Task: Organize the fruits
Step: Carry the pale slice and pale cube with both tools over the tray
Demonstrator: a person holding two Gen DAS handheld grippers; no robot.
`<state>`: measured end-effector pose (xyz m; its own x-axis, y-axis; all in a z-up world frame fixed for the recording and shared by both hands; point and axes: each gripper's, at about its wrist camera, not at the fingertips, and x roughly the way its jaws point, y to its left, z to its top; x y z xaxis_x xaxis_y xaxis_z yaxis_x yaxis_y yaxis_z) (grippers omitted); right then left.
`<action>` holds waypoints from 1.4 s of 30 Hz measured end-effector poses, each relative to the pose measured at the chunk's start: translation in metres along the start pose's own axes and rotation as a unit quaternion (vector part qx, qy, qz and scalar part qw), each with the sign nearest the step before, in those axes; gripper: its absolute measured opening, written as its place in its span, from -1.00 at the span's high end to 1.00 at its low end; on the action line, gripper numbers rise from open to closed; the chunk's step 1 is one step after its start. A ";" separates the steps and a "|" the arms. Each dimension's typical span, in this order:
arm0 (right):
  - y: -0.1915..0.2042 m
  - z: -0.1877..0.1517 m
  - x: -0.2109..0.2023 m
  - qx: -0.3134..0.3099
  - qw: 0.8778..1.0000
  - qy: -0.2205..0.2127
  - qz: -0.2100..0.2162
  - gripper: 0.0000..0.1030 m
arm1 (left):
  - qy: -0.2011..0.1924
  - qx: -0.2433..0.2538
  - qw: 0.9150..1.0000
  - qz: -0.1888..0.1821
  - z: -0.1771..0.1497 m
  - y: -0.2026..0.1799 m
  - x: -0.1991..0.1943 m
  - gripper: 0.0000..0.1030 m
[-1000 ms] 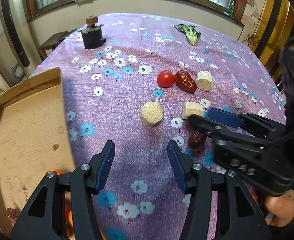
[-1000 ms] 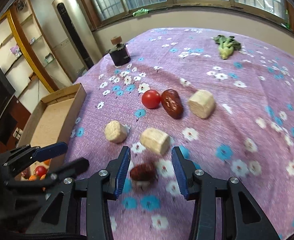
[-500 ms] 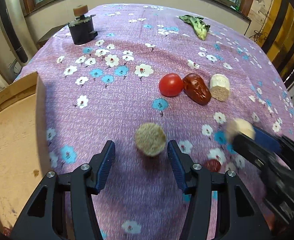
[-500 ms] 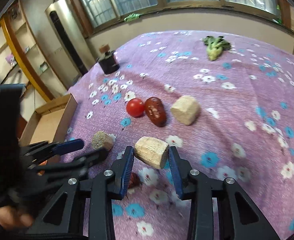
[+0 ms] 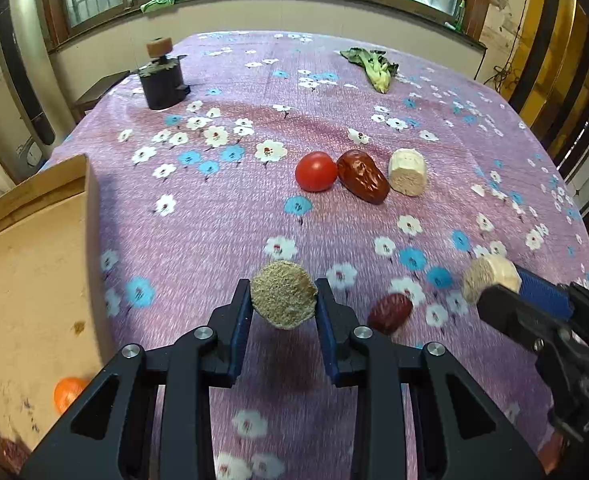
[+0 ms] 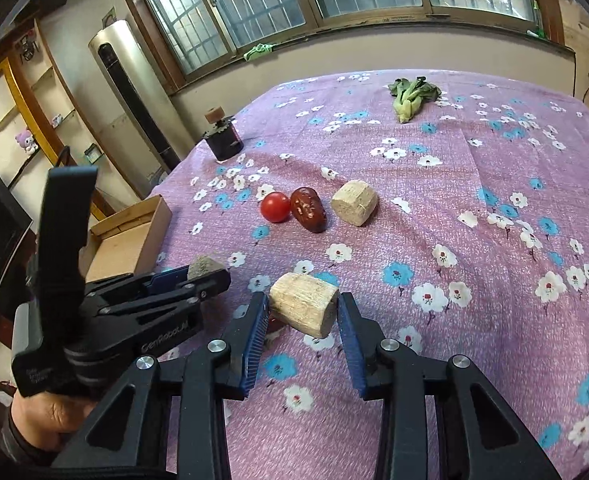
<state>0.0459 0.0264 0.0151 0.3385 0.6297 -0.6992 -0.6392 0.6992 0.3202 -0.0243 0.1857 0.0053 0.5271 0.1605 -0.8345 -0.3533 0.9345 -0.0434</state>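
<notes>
Purple tablecloth (image 5: 222, 216) with white and blue flowers; red tomato (image 5: 315, 171); dark red date (image 5: 362, 176); beige chunks (image 5: 407, 172); tan cardboard box (image 5: 26, 264); black grippers, blue pads (image 5: 239, 326).

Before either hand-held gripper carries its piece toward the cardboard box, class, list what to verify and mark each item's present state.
1. Left hand-held gripper clamps the round tan chunk: ok.
2. Right hand-held gripper clamps the pale cylindrical chunk: ok.
3. Both chunks lifted off the purple floral tablecloth: cannot tell.
4. Open cardboard box has bare floor: ok.
5. Small red date clear of the fingers: ok.
</notes>
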 end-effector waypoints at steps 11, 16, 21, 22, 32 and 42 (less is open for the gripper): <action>0.032 -0.013 -0.014 -0.021 1.000 -0.004 0.014 0.29 | -0.040 -0.018 0.999 0.007 -0.026 0.024 -0.045 0.46; 0.048 -0.017 -0.018 -0.035 0.999 -0.003 0.019 0.30 | -0.058 -0.023 0.998 0.018 -0.033 0.036 -0.062 0.45; 0.063 -0.019 -0.018 -0.047 0.999 -0.001 0.023 0.30 | -0.062 -0.035 0.997 0.022 -0.040 0.050 -0.070 0.45; 0.065 -0.020 -0.018 -0.049 0.999 0.000 0.024 0.30 | -0.062 -0.036 0.997 0.023 -0.042 0.053 -0.071 0.45; 0.088 -0.025 -0.017 -0.069 0.997 0.005 0.031 0.30 | -0.064 -0.057 0.996 0.029 -0.055 0.076 -0.079 0.45; 0.114 -0.027 -0.009 -0.089 0.995 0.012 0.046 0.30 | -0.062 -0.076 0.994 0.042 -0.067 0.102 -0.083 0.45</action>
<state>-0.0488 0.0915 0.0411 0.2573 0.6792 -0.6873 -0.7798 0.5661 0.2675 -0.1555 0.2466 0.0333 0.5789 0.2826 -0.7649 -0.5077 0.8589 -0.0669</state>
